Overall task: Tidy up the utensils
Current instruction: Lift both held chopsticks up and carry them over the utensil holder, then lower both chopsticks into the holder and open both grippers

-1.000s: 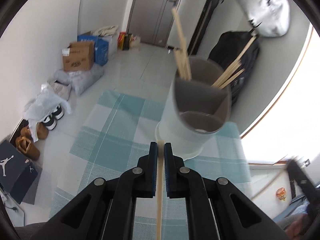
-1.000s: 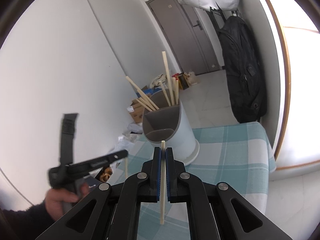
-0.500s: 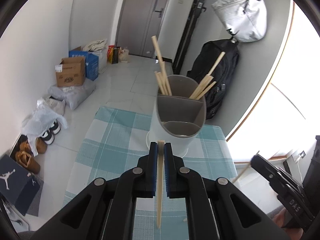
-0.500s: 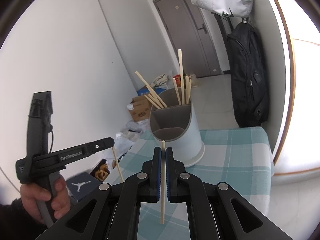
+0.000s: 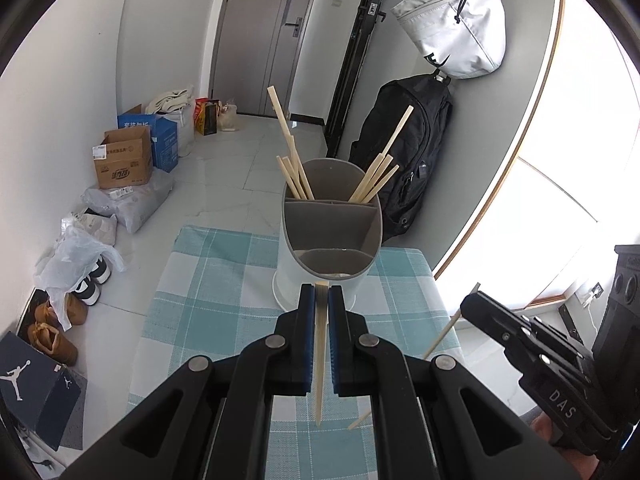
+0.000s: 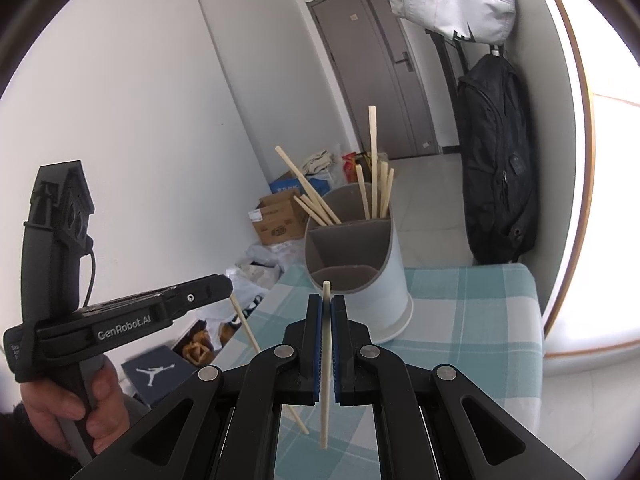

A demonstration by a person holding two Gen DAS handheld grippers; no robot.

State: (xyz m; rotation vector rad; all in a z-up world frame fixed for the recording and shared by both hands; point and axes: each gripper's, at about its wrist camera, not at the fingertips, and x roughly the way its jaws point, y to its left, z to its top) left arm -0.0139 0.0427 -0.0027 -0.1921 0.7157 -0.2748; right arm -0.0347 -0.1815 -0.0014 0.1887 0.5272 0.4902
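Note:
A grey and white utensil holder [image 5: 332, 236] [image 6: 356, 264] with dividers stands on the teal checked cloth [image 5: 216, 312] [image 6: 472, 308]. Several wooden chopsticks [image 5: 296, 168] [image 6: 374, 168] stand in its two far compartments; the near compartments look empty. My left gripper [image 5: 321, 292] is shut on one chopstick [image 5: 319, 364], held upright just short of the holder. My right gripper [image 6: 327, 302] is shut on another chopstick [image 6: 325, 372], also upright and short of the holder. Each gripper shows in the other's view, the right one [image 5: 468, 304] and the left one [image 6: 228, 284].
A black backpack [image 5: 404, 152] [image 6: 496, 164] and a white bag [image 5: 456, 24] hang on the wall behind the holder. Cardboard boxes [image 5: 122, 160], plastic bags and shoes [image 5: 60, 320] lie on the floor to the left. The table's far edge is just behind the holder.
Both grippers have pulled back from the holder and risen, each still holding its chopstick. The holder looks smaller and farther in both views.

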